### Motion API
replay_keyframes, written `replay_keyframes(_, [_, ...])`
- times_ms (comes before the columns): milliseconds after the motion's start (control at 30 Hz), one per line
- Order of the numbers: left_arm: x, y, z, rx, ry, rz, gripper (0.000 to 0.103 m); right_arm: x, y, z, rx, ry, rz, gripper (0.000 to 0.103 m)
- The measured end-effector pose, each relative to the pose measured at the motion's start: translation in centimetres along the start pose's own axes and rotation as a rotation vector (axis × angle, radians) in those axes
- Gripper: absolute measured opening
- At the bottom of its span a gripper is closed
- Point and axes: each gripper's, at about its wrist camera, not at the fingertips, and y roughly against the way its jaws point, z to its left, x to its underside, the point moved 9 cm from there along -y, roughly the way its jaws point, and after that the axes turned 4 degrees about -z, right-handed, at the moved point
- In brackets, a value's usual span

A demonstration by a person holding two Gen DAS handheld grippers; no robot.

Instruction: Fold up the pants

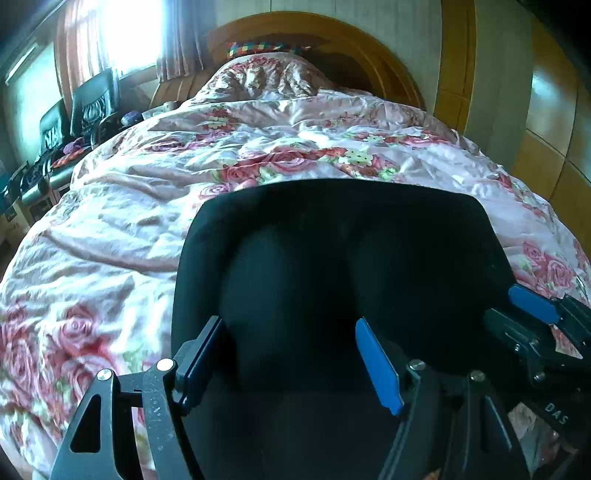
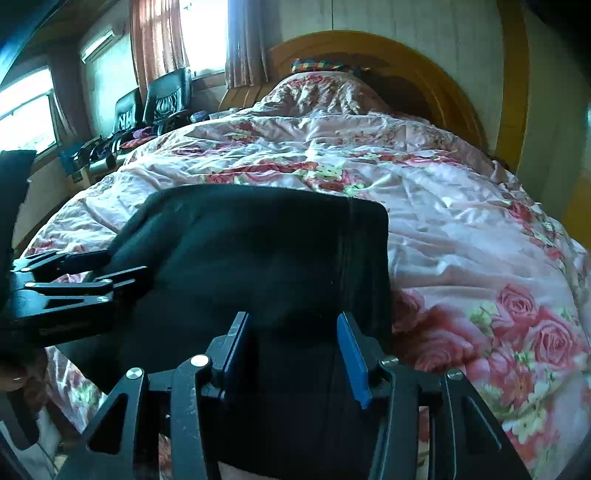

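Note:
Black pants (image 1: 332,251) lie folded into a flat dark block on the floral quilt (image 1: 147,206). In the left wrist view my left gripper (image 1: 288,354) hovers over the near part of the pants, its jaws wide open and its pads clear of the cloth. My right gripper (image 1: 499,304) reaches in from the right at the pants' edge. The right wrist view shows the pants (image 2: 258,243) with a seam running down their right side. There my right gripper (image 2: 293,350) stands open above them, with dark fabric showing in the gap. My left gripper (image 2: 127,263) sits at the pants' left edge.
A pink rose-patterned quilt covers the whole bed up to a rounded wooden headboard (image 1: 332,40). A bunched pillow mound (image 1: 266,77) lies at the head. Black chairs (image 1: 92,103) and clutter stand along the left side under a bright window (image 1: 125,33). Wooden panels (image 1: 546,110) line the right.

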Motion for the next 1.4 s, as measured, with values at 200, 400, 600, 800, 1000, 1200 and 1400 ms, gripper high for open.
replay_keyframes(200, [1.3,1.1,-0.1,0.019,0.015,0.005,0.073,0.8,0.7,-0.4,0.006,0.000,-0.004,0.052])
replay_keyframes(400, [2.2,1.9,-0.2,0.030,0.021,0.011,0.073,1.6,1.4,-1.0,0.005,-0.034,0.000,0.055])
replay_keyframes(600, [3.3,2.7,-0.2,0.047,0.013,0.017,0.073,1.8,1.6,-1.0,0.001,-0.045,0.000,0.056])
replay_keyframes(800, [4.9,3.7,0.0,0.072,0.030,0.039,0.073,2.6,1.7,-1.6,-0.005,-0.107,0.027,0.066])
replay_keyframes(1000, [6.4,4.7,0.0,0.076,-0.024,0.047,0.073,3.4,1.4,-3.0,-0.052,-0.256,0.065,0.076])
replay_keyframes(1200, [7.8,5.4,0.3,0.079,-0.037,0.068,0.073,3.5,1.4,-2.8,-0.052,-0.252,0.069,0.078])
replay_keyframes(1400, [6.4,6.4,3.0,0.076,0.088,0.057,0.073,3.6,1.1,-3.1,-0.076,-0.299,0.081,0.081])
